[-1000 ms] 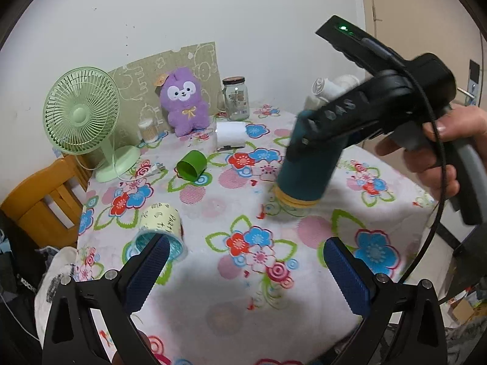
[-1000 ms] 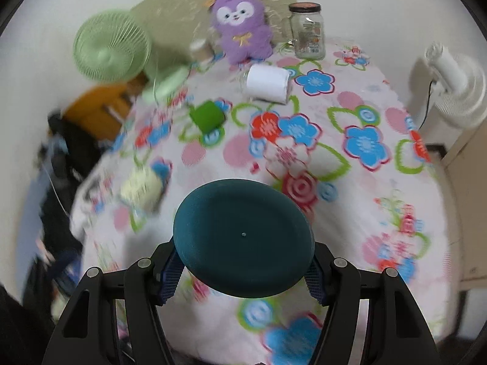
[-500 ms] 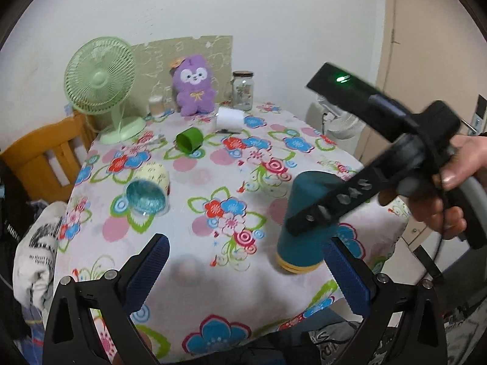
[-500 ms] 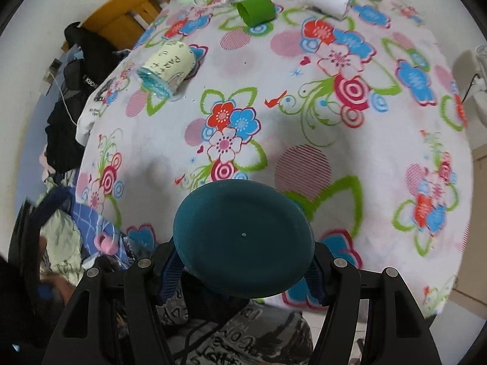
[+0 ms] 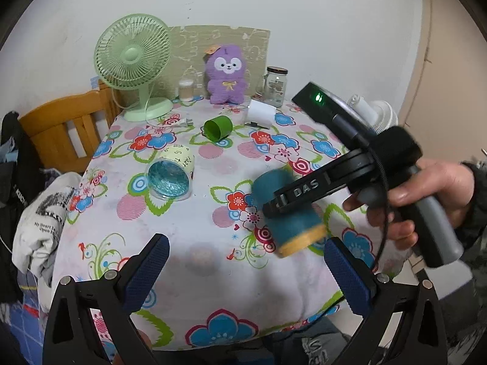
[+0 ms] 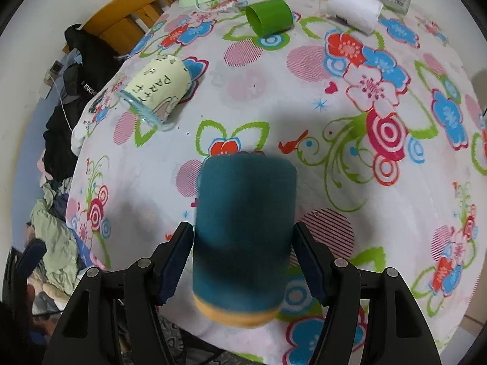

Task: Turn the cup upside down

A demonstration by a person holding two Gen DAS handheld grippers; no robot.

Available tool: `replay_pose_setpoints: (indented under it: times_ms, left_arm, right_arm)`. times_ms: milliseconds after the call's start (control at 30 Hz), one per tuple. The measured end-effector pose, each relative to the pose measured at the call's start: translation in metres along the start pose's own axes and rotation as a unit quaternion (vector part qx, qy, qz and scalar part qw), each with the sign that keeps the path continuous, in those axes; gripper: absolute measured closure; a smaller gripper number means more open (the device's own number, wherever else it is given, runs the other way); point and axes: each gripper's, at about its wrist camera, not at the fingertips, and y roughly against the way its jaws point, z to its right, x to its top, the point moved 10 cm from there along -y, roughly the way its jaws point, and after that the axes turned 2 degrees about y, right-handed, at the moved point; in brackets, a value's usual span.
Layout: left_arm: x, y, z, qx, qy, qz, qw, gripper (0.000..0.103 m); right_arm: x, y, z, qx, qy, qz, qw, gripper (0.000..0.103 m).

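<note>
The teal cup (image 6: 243, 237) with a tan band at one end is tilted and blurred between the blue pads of my right gripper (image 6: 243, 258); the pads stand just beside its sides, and whether they still press on it does not show. In the left wrist view the cup (image 5: 289, 210) slants above the flowered tablecloth (image 5: 188, 237), tan end low and toward the camera, with the right gripper across it. My left gripper (image 5: 243, 273) is open and empty near the table's front edge.
A pale cup with a blue rim (image 5: 172, 173) and a green cup (image 5: 217, 127) lie on their sides. A white roll (image 5: 260, 112), glass jar (image 5: 275, 86), purple plush (image 5: 226, 74) and green fan (image 5: 134, 64) stand at the back. A wooden chair (image 5: 67, 127) is left.
The right gripper has turned, so the cup has gone from base toward the camera to side-on and tilted. The cup has moved left and nearer over the table.
</note>
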Motion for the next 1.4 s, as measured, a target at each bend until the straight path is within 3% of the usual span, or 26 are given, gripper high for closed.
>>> replay_pose_setpoints:
  times_ms: [200, 400, 633, 733, 1000, 1067, 1200, 1400]
  left_arm:
    - [0.005, -0.007, 0.001, -0.002, 0.029, -0.007, 0.9995, 0.000]
    - [0.016, -0.009, 0.011, -0.004, 0.031, -0.007, 0.9995, 0.000]
    - [0.032, -0.015, 0.030, -0.007, 0.033, -0.002, 0.9994, 0.000]
    - [0.039, -0.021, 0.035, -0.001, 0.040, -0.001, 0.9992, 0.000]
    - [0.057, -0.047, 0.041, 0.008, 0.059, 0.000, 0.9982, 0.000]
    - [0.057, -0.068, 0.034, 0.022, 0.072, -0.020, 0.9969, 0.000]
    - [0.059, -0.095, 0.032, 0.008, 0.107, -0.047, 0.9931, 0.000]
    - [0.056, -0.133, 0.039, 0.030, 0.099, -0.082, 0.9912, 0.000]
  right_arm:
    - [-0.001, -0.007, -0.003, 0.011, 0.002, -0.003, 1.000, 0.026]
    - [0.006, 0.020, 0.006, 0.025, -0.003, 0.029, 0.999, 0.023]
    - [0.004, 0.053, 0.034, 0.024, -0.022, 0.074, 0.997, 0.016]
    - [0.001, 0.065, 0.048, 0.045, -0.043, 0.094, 0.994, 0.011]
    - [-0.022, 0.074, 0.089, 0.060, -0.075, 0.117, 0.989, 0.011]
    - [-0.029, 0.076, 0.099, 0.054, -0.078, 0.128, 0.987, 0.011]
    - [-0.042, 0.080, 0.107, 0.049, -0.072, 0.148, 0.985, 0.011]
    - [-0.054, 0.082, 0.109, 0.037, -0.050, 0.163, 0.985, 0.011]
